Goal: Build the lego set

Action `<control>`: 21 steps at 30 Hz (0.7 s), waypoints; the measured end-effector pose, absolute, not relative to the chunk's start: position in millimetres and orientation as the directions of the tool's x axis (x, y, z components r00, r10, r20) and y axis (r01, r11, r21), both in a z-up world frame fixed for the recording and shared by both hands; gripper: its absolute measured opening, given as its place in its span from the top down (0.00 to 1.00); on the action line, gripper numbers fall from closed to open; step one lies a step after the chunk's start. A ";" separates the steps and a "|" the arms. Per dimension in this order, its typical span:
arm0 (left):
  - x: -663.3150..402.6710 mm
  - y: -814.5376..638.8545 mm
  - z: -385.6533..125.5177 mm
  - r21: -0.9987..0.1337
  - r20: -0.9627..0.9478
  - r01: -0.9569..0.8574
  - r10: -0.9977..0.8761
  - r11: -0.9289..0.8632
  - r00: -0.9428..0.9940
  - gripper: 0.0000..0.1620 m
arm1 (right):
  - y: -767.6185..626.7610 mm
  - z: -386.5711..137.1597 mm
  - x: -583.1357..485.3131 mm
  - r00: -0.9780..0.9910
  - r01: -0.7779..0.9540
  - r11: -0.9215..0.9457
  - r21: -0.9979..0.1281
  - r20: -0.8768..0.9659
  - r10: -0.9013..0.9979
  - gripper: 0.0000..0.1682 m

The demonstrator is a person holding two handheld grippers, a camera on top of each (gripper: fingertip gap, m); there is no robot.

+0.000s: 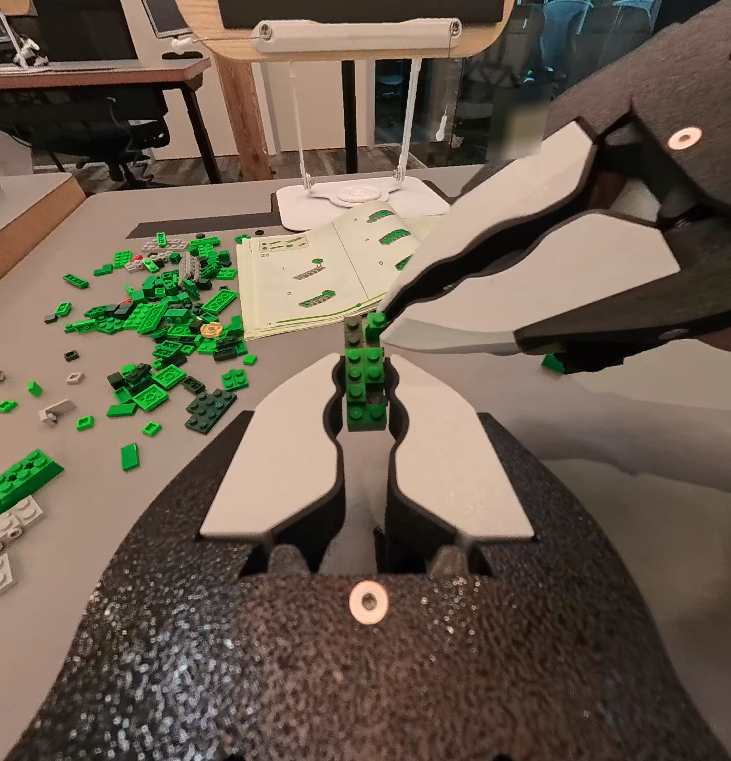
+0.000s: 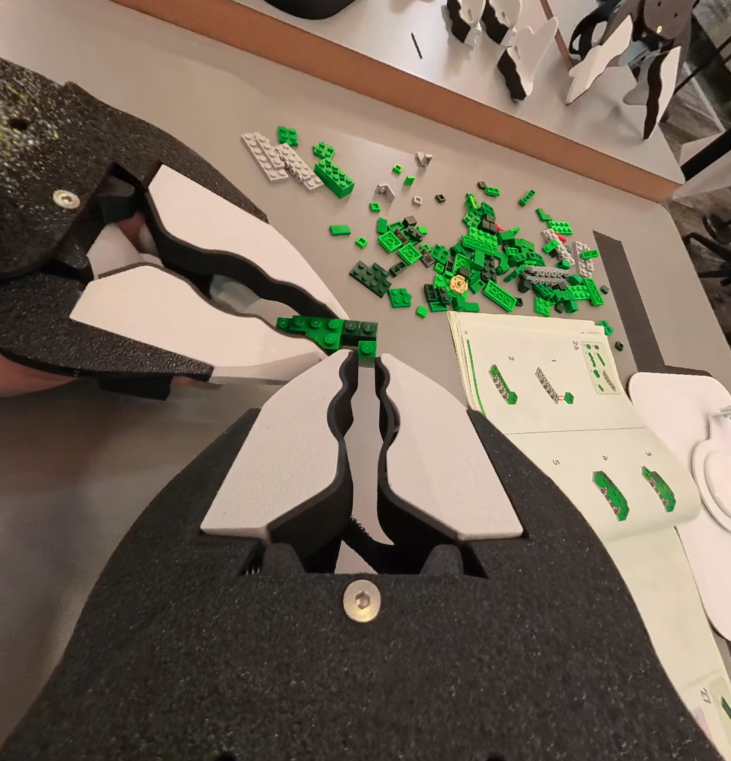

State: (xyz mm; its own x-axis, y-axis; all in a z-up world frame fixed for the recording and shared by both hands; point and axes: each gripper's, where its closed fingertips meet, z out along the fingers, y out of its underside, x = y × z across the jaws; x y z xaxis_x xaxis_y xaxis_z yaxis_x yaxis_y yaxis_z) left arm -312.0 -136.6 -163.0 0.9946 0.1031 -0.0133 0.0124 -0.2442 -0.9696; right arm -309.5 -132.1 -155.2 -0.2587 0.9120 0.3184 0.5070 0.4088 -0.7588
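Grey surface (image 1: 458, 395), loose bricks scattered. Left hand-held gripper (image 1: 366, 362) pinches green plate assembly (image 1: 366, 383) by its edges; right hand-held gripper (image 2: 361, 357) pinches small green brick (image 2: 367, 350) at its end. Light, rigid; studs likely separate if twisted.

glossy plastic bricks (image 2: 495, 263), matt paper booklet (image 2: 532, 379), smooth grey table (image 2: 191, 103), rough black tool (image 2: 366, 362).

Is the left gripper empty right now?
No, the left gripper is shut on the green plate assembly, its fingers pressing both long sides.
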 end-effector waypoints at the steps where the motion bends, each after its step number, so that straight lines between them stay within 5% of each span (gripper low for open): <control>1: -311.4 -136.5 -163.4 -0.969 -0.020 0.005 0.101 -0.248 0.995 0.90 | -131.8 -155.7 -309.5 -0.259 0.513 0.407 -0.756 0.316 0.913 0.96; 13: -308.7 -137.1 -161.5 -0.972 -0.036 -0.014 0.087 -0.235 0.996 0.90 | -131.7 -157.2 -307.0 -0.281 0.564 0.454 -0.690 0.357 0.891 0.96; 21: -308.4 -137.6 -159.0 -0.976 -0.033 -0.014 0.083 -0.216 0.996 0.90 | -132.1 -153.9 -307.3 -0.227 0.577 0.320 -0.751 0.229 0.947 0.96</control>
